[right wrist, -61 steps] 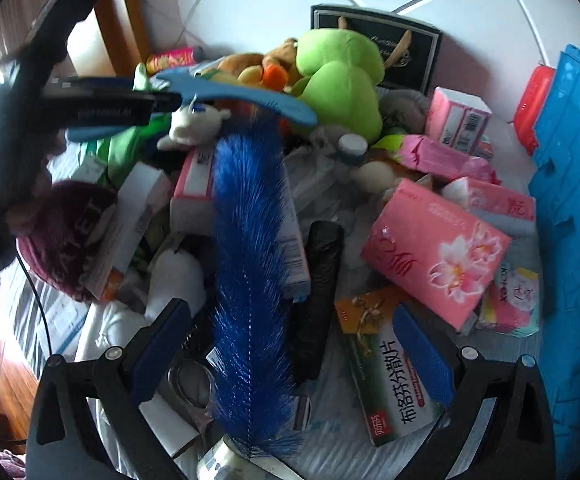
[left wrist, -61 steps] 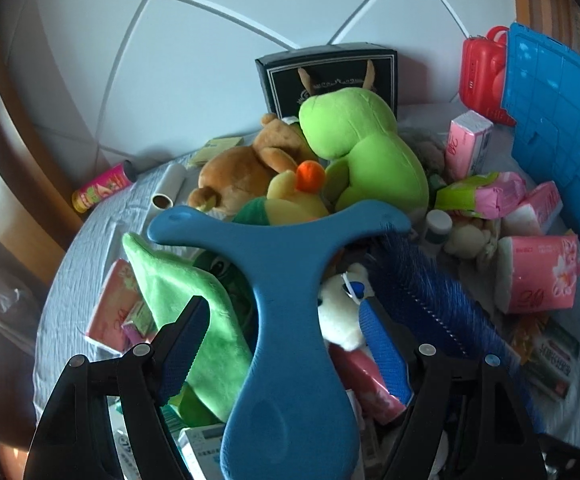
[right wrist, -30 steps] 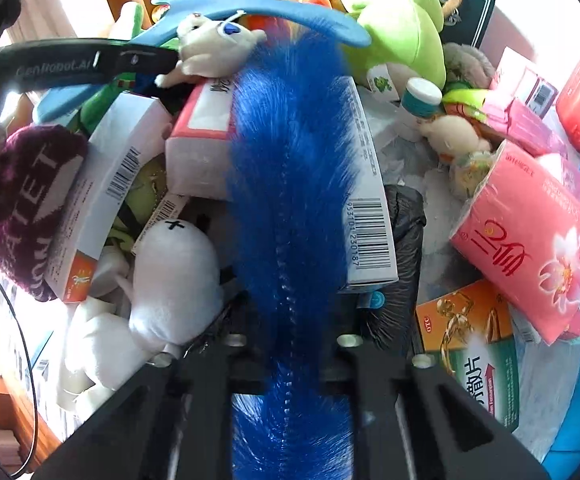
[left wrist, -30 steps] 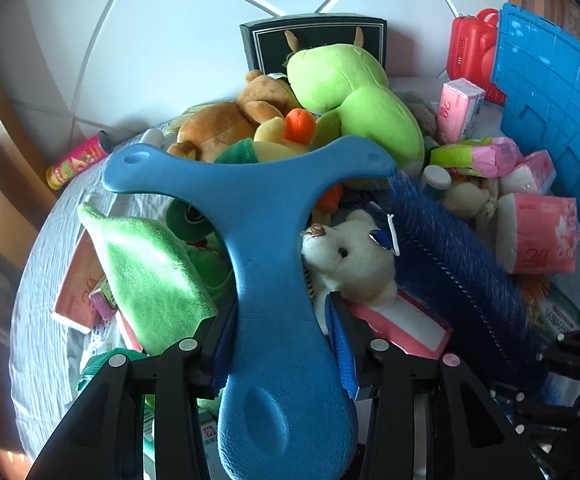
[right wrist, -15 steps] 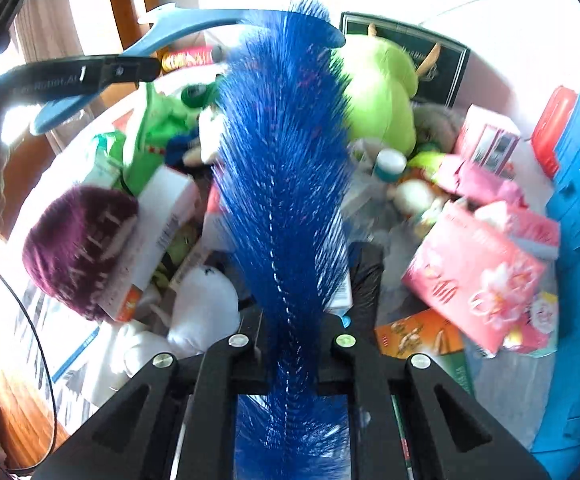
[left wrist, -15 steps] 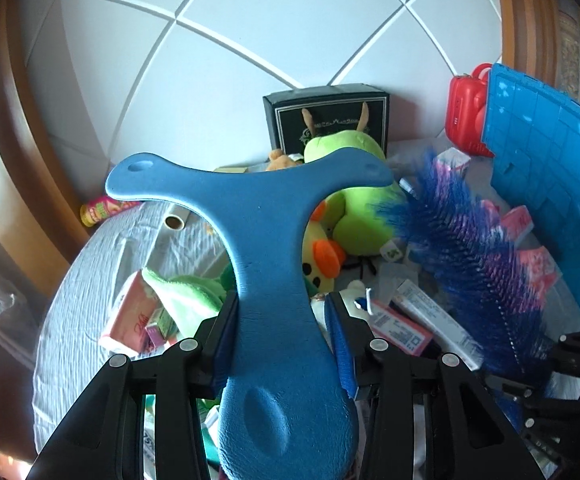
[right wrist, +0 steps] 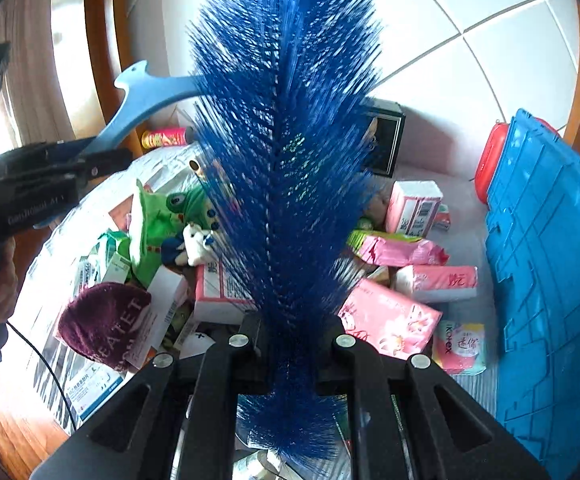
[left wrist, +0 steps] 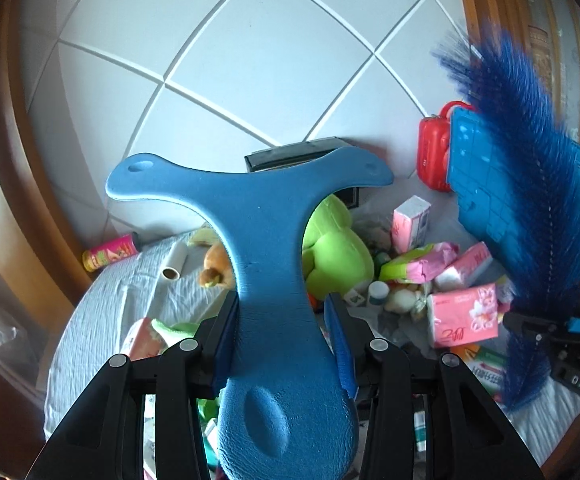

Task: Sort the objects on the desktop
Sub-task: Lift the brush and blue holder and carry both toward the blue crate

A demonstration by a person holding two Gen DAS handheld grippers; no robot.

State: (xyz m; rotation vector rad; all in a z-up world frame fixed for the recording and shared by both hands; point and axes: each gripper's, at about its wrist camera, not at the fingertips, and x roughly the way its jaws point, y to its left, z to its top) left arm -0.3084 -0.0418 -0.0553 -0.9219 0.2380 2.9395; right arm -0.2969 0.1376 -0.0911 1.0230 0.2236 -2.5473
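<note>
Above the cluttered counter (left wrist: 102, 304), your left gripper (left wrist: 282, 328) has its 2 fingers (left wrist: 339, 344) closed on the waist of a blue T-shaped plastic piece (left wrist: 266, 248). Its 2 arms spread wide in front of the white tiled wall (left wrist: 250, 60), clear of the pile below. In the right wrist view the same piece (right wrist: 146, 96) shows at the upper left, sticking out of the left gripper (right wrist: 46, 172), with your hand (right wrist: 2, 280) behind it.

Your right gripper (right wrist: 290, 336) has its fingers (right wrist: 250, 344) pinched on the lower stem of a blue bristle brush (right wrist: 286, 140). The brush stands nearly upright, bristles fanning toward the wall and some spilling below the fingers. From the left wrist view the brush (left wrist: 529, 200) tilts up at the right, crossing in front of the blue crate (left wrist: 485, 184).

Below lie a green plush toy (left wrist: 337, 252), pink tissue packs (left wrist: 461, 316), a red case (left wrist: 431, 156), a black box (left wrist: 290, 156), a pink can (left wrist: 110, 252) and a paper roll (left wrist: 174, 264). The right wrist view adds a maroon knit hat (right wrist: 102, 324), a green frog toy (right wrist: 162, 220), a small white plush (right wrist: 196, 240) and several cartons (right wrist: 218, 292), all heaped together and touching.
</note>
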